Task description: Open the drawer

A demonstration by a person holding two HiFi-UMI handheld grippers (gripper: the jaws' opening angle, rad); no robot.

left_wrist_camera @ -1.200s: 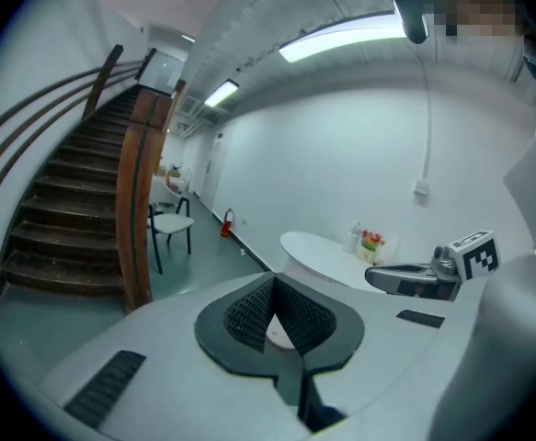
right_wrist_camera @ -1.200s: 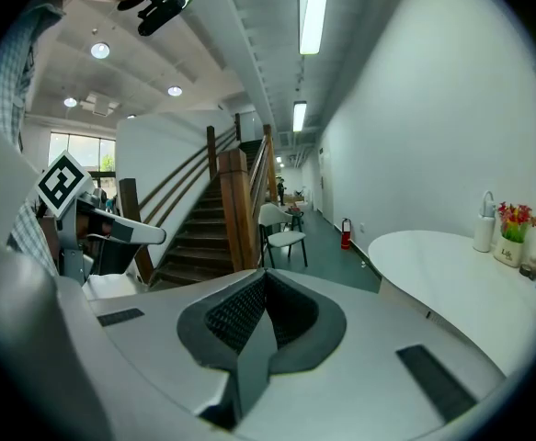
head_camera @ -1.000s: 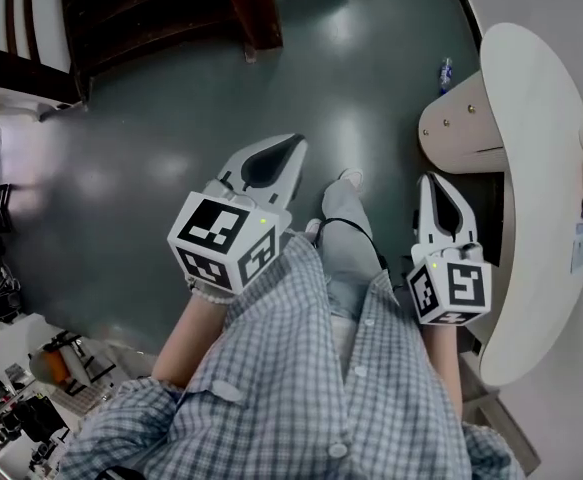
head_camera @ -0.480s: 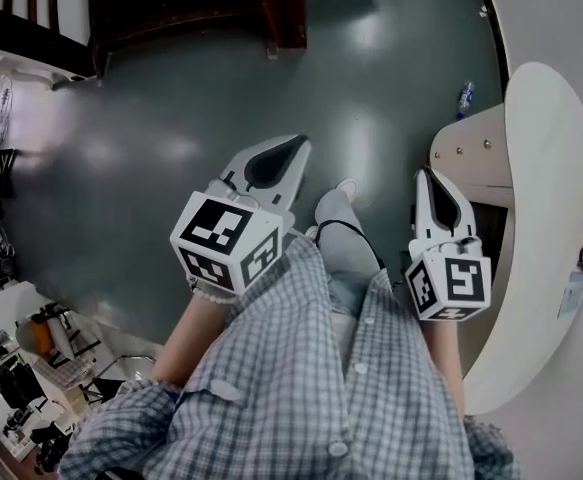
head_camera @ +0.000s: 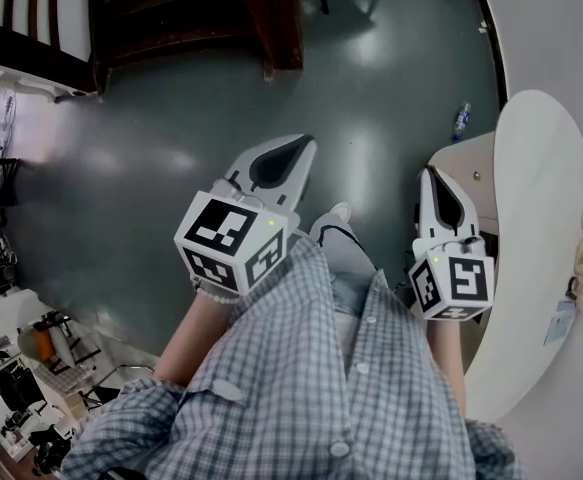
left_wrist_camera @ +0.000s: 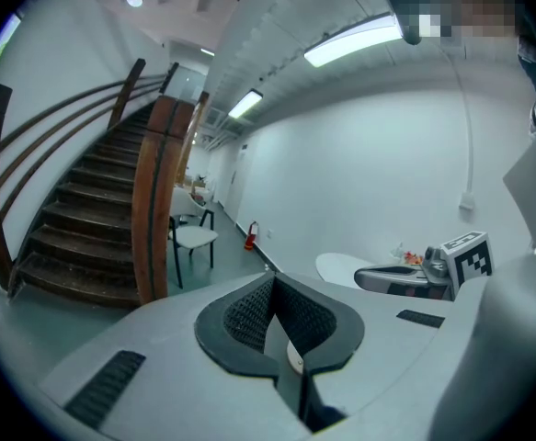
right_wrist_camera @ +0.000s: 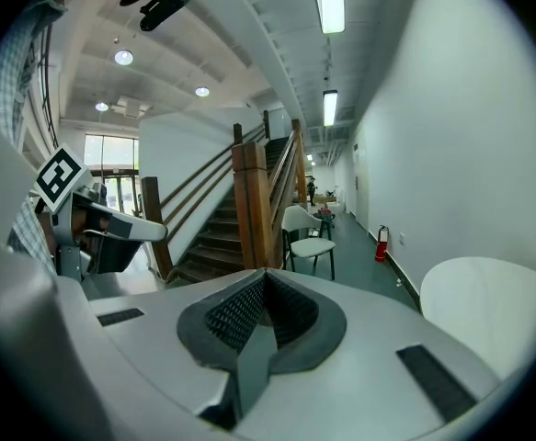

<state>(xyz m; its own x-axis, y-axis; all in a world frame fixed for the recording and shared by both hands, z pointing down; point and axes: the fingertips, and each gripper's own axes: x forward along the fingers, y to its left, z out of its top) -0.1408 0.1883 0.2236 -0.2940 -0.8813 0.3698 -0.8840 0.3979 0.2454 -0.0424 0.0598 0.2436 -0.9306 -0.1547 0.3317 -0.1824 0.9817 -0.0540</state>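
We hold both tools out in front of our checked shirt (head_camera: 301, 368), pointing slightly down over the grey floor (head_camera: 151, 188). This reads as a carrying pose, not a reaching one. The left gripper (head_camera: 304, 144) has its 2 jaws pressed together with nothing between them. The right gripper (head_camera: 430, 172) is the same, closed and empty. We judge they are kept closed because there is nothing to take hold of yet.

No drawer shows for certain in any view. The likeliest place is the pale block (head_camera: 463, 168) tucked under the edge of the white round table (head_camera: 531, 228), just ahead of the right gripper. Its face carries small dots, but we cannot tell whether they are knobs or screws.

A small bottle (head_camera: 460, 121) lies on the floor near that block. The wooden staircase (left_wrist_camera: 84, 219) and a white chair (right_wrist_camera: 309, 232) stand well apart, farther down the room. The task has not begun, and a handle must be found first.
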